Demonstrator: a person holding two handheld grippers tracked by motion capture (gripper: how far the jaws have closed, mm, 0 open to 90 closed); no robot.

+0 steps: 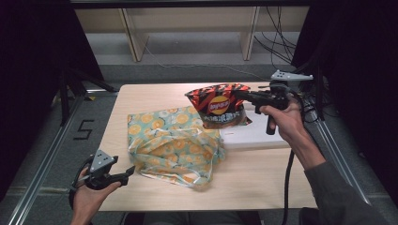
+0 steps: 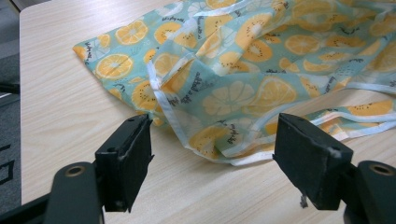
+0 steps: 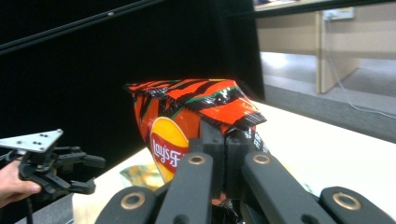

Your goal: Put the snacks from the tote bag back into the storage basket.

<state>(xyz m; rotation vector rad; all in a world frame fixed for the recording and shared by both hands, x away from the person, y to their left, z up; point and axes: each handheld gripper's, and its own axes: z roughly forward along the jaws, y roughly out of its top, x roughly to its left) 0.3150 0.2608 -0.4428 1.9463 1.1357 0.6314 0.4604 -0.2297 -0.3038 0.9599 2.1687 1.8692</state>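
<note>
Red-and-black striped chip bag [image 1: 219, 104] with yellow logo, teal orange-slice print cloth bag [image 1: 176, 143], pale wood table [image 1: 248, 176]

One table [image 1: 263, 187] bears everything counted here. On it lies one fruit-print cloth bag [image 1: 173, 147], and beside that bag one white flat box [image 1: 256, 136]. Above the table hangs one red-and-black chip bag [image 1: 217, 105]. Two grippers are present: one left gripper [image 1: 126, 174] and one right gripper [image 1: 237, 93].

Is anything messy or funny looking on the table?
The fruit-print bag lies crumpled and floppy on the table, its mouth not held open. The chip bag is pinched in the right tongs, its top creased. Nothing is spilled.
</note>
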